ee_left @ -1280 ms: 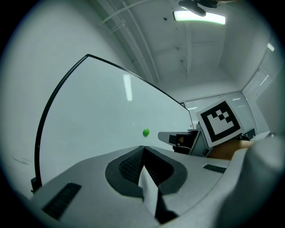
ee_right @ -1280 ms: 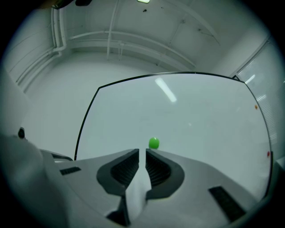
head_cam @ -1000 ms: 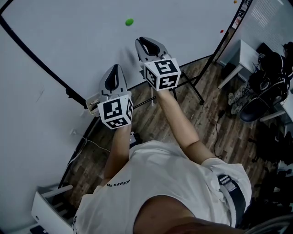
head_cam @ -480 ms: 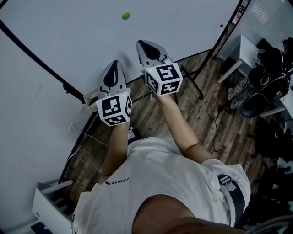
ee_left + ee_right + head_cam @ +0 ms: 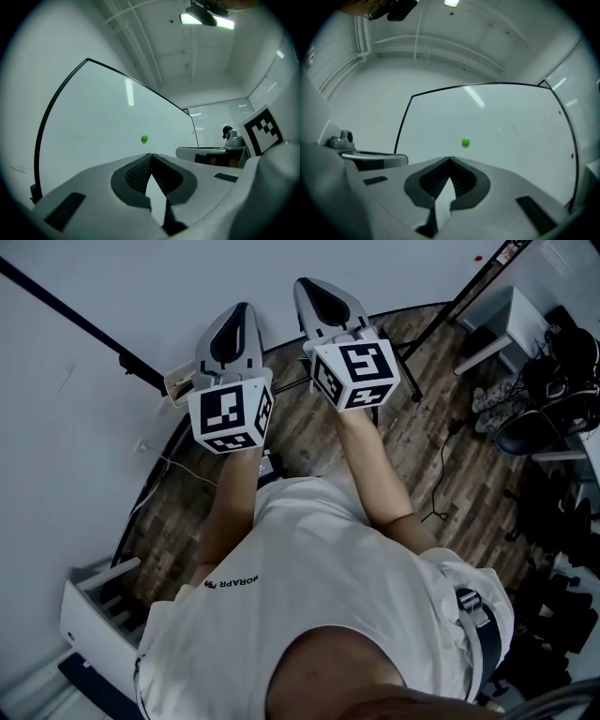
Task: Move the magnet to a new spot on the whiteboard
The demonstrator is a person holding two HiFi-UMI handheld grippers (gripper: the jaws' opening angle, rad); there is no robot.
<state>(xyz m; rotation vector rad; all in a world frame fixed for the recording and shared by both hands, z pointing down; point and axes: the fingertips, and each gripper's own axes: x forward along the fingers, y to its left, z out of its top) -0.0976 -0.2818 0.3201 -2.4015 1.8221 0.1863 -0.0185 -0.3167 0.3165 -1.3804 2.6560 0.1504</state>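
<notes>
- We see the magnet point(image 5: 465, 142) as a small, round, green button, stuck flat to the board's face, near the middle and well clear of every edge.
- We see the whiteboard point(image 5: 515, 126) standing upright: white, glossy, thin black frame.

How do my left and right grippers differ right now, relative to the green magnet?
In the head view the right gripper reaches nearer the whiteboard than the left gripper. The green magnet sits up-left of the left's jaws, up-right of the right's. Both are shut and empty, the right's jaws having just been closing on nothing.
</notes>
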